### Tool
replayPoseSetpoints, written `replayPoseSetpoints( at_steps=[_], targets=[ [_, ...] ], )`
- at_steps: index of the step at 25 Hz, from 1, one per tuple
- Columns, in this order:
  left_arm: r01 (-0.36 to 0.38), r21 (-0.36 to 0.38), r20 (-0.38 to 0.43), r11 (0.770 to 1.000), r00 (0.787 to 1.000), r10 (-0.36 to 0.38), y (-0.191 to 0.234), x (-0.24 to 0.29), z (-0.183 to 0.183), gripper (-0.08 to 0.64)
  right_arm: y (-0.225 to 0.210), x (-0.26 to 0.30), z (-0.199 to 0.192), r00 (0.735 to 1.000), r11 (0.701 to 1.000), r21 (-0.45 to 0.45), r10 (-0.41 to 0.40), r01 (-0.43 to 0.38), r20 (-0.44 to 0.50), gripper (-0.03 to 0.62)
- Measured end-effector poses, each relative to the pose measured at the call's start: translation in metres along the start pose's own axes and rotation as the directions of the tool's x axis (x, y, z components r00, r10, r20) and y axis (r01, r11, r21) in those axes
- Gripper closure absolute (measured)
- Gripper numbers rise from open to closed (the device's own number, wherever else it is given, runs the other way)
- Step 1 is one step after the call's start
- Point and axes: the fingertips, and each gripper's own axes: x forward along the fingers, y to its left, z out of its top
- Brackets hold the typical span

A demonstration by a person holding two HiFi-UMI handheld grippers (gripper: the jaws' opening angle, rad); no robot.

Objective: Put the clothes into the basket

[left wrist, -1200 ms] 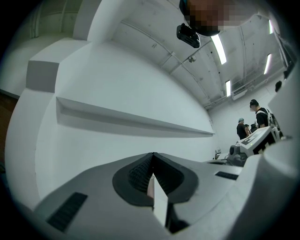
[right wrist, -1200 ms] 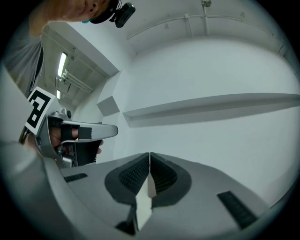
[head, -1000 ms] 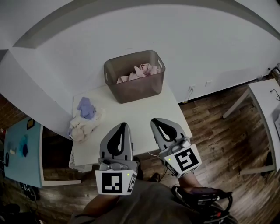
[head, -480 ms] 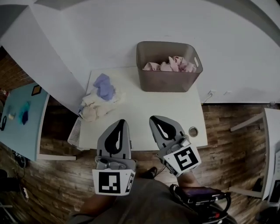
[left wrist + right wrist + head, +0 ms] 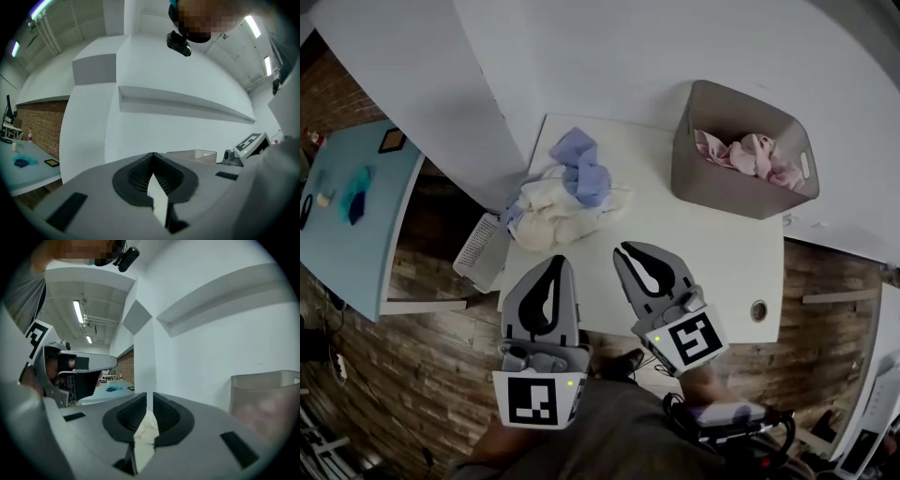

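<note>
Looking down, we've got the white surface [image 5: 694,253], far edge against the wall [image 5: 609,56], left edge dropping to the wood floor [image 5: 412,356]. A teal table [image 5: 356,225] sits well apart across that gap.

Next the basket [image 5: 727,183], far-right corner, top open, w/ pink clothes [image 5: 750,155] already inside.

The clothes pile [image 5: 562,197], cream w/ a lilac piece on top, sits at the far-left part, right up to the left edge.

Betw. pile and basket it's bare surface, and the whole near half is bare too, bar a small hole [image 5: 758,309] near the near-right corner.

Left hand-held gripper [image 5: 555,264] is over the near edge by the near-left corner, jaws pressed together, nothing pinched.

Right hand-held gripper [image 5: 623,251] is just beside it, tips over the surface. Its jaws are as good as together, only a hairline of light betw. them, nothing in it.
</note>
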Motion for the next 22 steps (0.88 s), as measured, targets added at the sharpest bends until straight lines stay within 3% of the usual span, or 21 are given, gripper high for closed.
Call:
replayPoseSetpoints(
  at_steps=[10,14,17,22],
  targets=[
    [-0.010,-0.083,-0.115,0.997,0.993,0.000,0.103,0.047,-0.058,0.551,-0.019,0.115,-0.067,0.989,0.998,0.052,-0.032,0.040,-0.146,0.431],
    [-0.003,-0.111,-0.135,0.994,0.991,-0.012,0.129,0.068,-0.078,0.551,-0.035,0.146,-0.090,0.981,0.995,0.062,-0.070,0.082,-0.181,0.271],
    [-0.009,-0.135,-0.192,0.991,0.981,-0.017,0.145,0.079,-0.100,0.551,-0.048,0.163,-0.110,0.970,0.989,0.081,-0.100,0.120,-0.221,0.166],
    [-0.019,-0.145,-0.245,0.989,0.969,-0.018,0.169,0.094,-0.127,0.551,-0.075,0.187,-0.151,0.935,0.972,0.127,-0.150,0.199,-0.322,0.063]
  ],
)
